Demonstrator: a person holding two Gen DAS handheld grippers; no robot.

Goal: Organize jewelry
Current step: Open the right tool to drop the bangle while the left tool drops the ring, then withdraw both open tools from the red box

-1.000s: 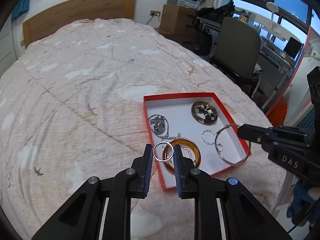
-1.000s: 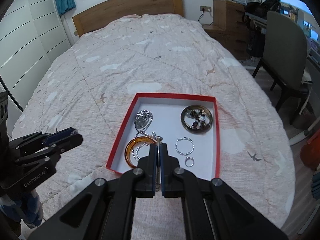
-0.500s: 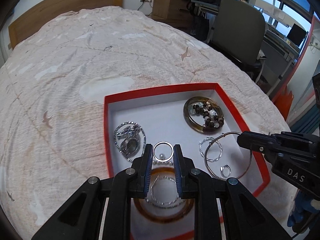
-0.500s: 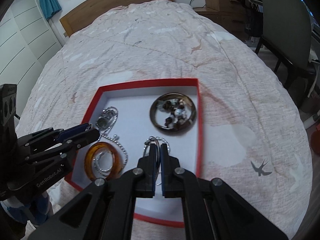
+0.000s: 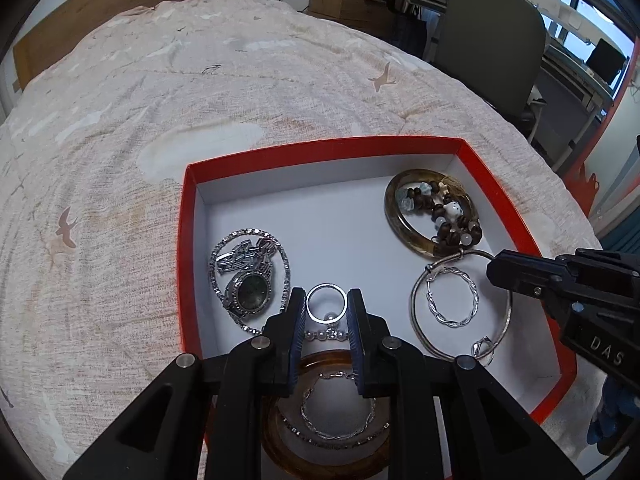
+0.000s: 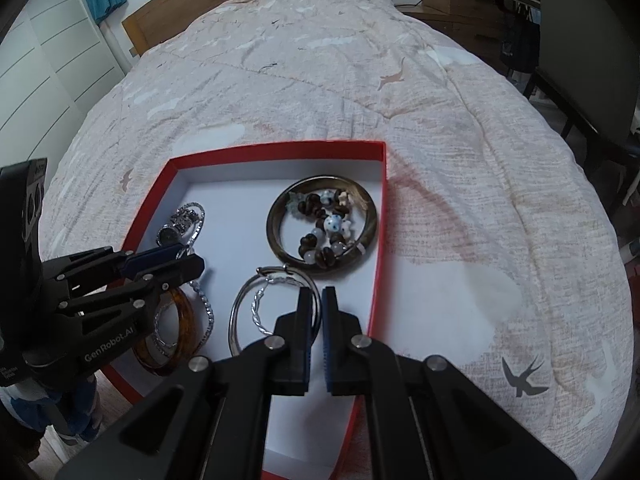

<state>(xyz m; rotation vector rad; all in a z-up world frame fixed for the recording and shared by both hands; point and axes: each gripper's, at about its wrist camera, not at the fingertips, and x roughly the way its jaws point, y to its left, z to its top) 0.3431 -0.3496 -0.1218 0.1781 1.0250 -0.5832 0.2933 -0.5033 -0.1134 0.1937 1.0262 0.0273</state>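
A red box with a white floor (image 5: 320,148) lies on the bed and also shows in the right wrist view (image 6: 280,148). My left gripper (image 5: 326,312) is shut on a small silver ring (image 5: 326,307), held low over the box floor. My right gripper (image 6: 317,312) is shut on a large thin silver hoop (image 6: 240,308), seen from the left wrist as a hoop (image 5: 416,320) lying around a twisted silver bracelet (image 5: 452,300). The box also holds a silver watch (image 5: 246,292), a dark bangle with beads (image 5: 432,216) and an amber bangle (image 5: 328,456).
The box sits on a beige quilted bedspread (image 5: 160,100) with bird prints. A grey office chair (image 5: 488,36) and a desk stand right of the bed. A wooden headboard (image 6: 240,4) is at the far end, white wardrobe doors (image 6: 48,60) at the left.
Both grippers have moved forward and down into the box, each still holding its ring. The large hoop has come down around the twisted bracelet.
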